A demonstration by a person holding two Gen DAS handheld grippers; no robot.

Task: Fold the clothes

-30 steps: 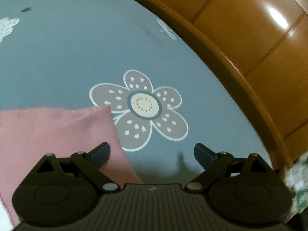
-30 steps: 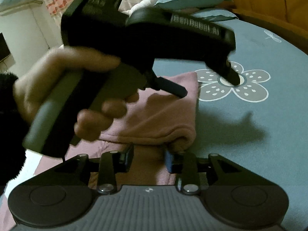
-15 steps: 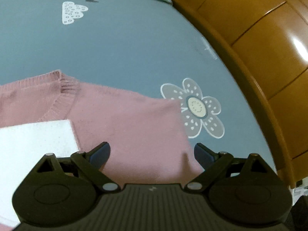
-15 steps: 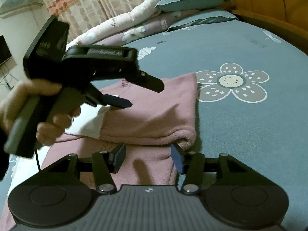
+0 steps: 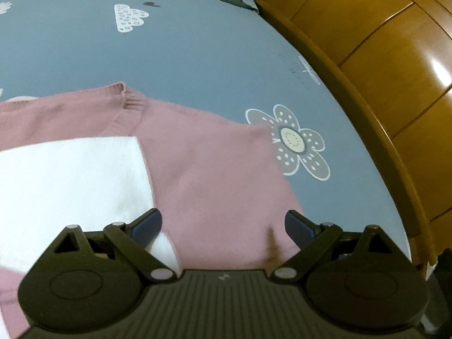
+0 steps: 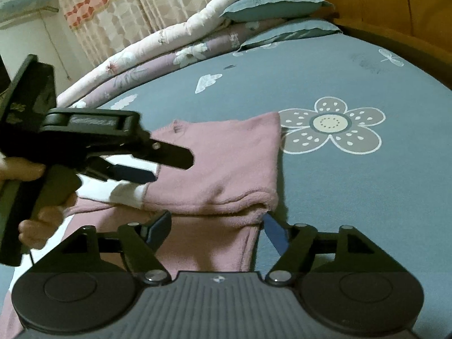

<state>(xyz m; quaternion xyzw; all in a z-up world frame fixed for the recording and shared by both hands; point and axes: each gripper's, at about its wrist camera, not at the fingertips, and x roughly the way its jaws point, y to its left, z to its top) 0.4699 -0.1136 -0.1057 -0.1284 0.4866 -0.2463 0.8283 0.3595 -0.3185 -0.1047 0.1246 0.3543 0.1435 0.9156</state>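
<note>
A pink sweater with a white panel lies on the blue-grey bed sheet, its upper part folded over the lower part. My left gripper hovers open over the fold, one finger above the white panel and the other above pink knit. In the right wrist view a hand holds that left gripper at the left, above the sweater. My right gripper is at the sweater's near folded edge, its jaws opening. Pink fabric lies between the fingers, but the pads do not press on it.
A printed flower marks the sheet just right of the sweater. A wooden bed frame curves along the right side. Pillows and a rolled quilt lie at the back, with a curtain behind them.
The left gripper has swung left from above the flower print to above the sweater and its white panel. The right gripper's jaws have spread wider at the folded edge.
</note>
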